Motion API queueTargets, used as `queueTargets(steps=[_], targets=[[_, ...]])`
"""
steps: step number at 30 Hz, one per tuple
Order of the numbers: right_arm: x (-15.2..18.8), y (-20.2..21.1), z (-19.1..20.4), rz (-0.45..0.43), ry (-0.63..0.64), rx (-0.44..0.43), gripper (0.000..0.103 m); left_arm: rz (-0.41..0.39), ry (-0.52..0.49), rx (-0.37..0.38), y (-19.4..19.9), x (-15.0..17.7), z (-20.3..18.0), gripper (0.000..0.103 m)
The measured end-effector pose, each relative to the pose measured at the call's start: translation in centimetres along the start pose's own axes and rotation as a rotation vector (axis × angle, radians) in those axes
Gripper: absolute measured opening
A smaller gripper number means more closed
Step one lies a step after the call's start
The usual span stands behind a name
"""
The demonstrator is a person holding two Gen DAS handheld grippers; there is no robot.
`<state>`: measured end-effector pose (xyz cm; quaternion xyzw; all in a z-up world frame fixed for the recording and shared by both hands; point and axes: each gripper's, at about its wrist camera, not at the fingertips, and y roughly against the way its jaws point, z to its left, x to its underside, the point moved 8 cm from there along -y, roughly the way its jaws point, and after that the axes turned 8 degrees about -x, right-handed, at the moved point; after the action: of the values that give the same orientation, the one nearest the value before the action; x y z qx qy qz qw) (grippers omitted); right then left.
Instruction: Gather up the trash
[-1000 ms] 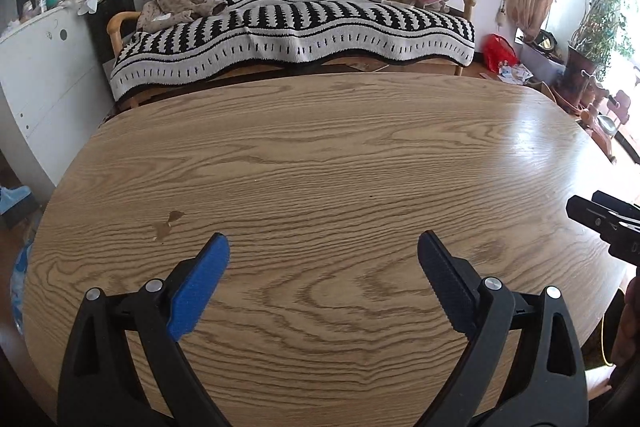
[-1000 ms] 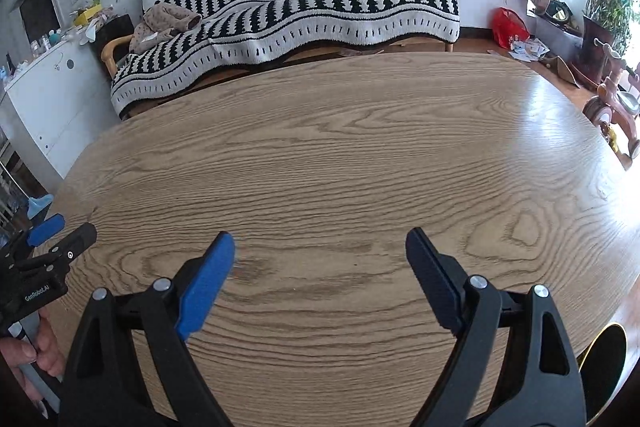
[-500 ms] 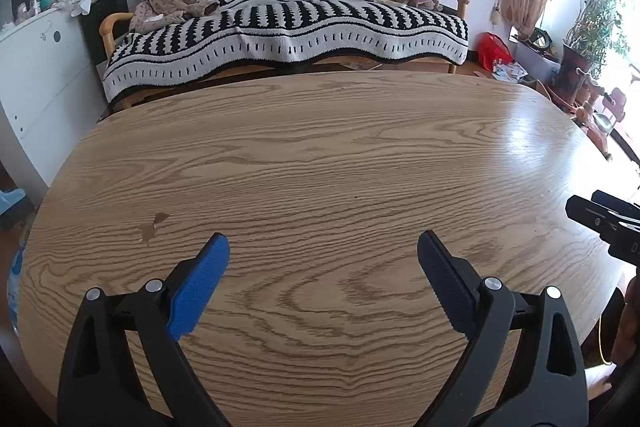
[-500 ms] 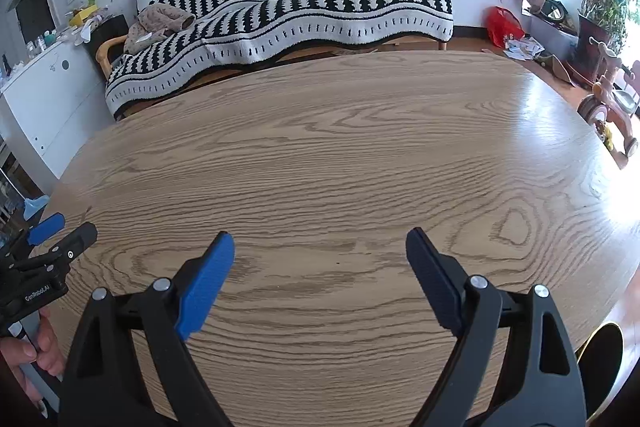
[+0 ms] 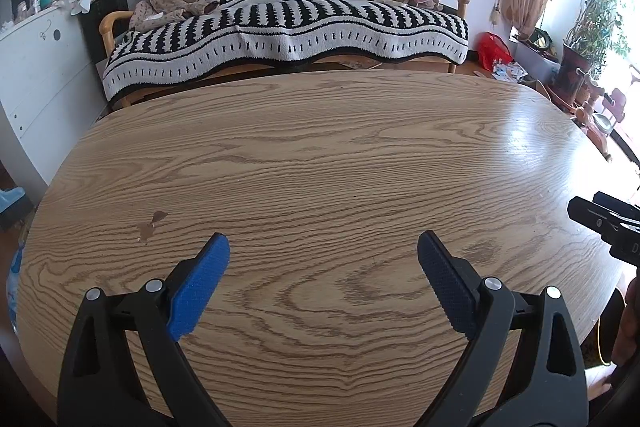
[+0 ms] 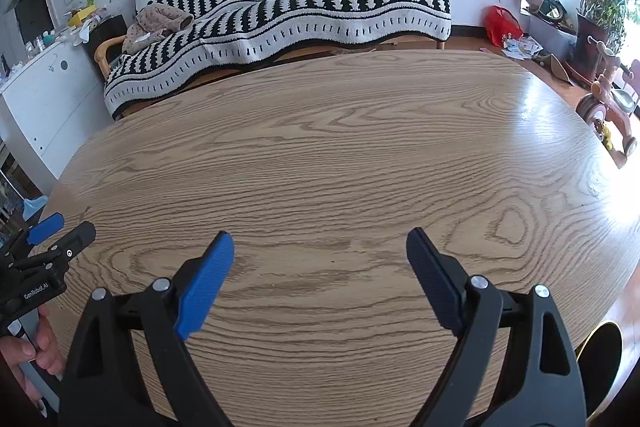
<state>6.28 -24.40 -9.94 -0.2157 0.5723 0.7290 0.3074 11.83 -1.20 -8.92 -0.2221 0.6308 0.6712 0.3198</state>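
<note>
From the left wrist, the left gripper is hovering over the wooden counter with its blue-padded fingers spread wide apart and gripping nothing. A small brown stain is showing on the counter just ahead of the left finger. The right gripper is poking in at the right edge. A sofa draped in a black-and-white blanket is standing beyond the counter.

From the right wrist, the right gripper is likewise hanging over the counter, fingers parted and holding nothing. The left gripper is showing at the left edge, a hand gripping its handle. No trash is showing on the counter; a red bag and scattered papers are lying on the floor by the window.
</note>
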Motion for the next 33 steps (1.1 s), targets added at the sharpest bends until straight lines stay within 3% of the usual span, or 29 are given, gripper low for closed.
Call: queueTargets(steps=[33], targets=[[0.02, -0.01, -0.15, 0.003, 0.002, 0.001, 0.085, 0.007, 0.002, 0.003, -0.12, 0.57, -0.24, 0.092]])
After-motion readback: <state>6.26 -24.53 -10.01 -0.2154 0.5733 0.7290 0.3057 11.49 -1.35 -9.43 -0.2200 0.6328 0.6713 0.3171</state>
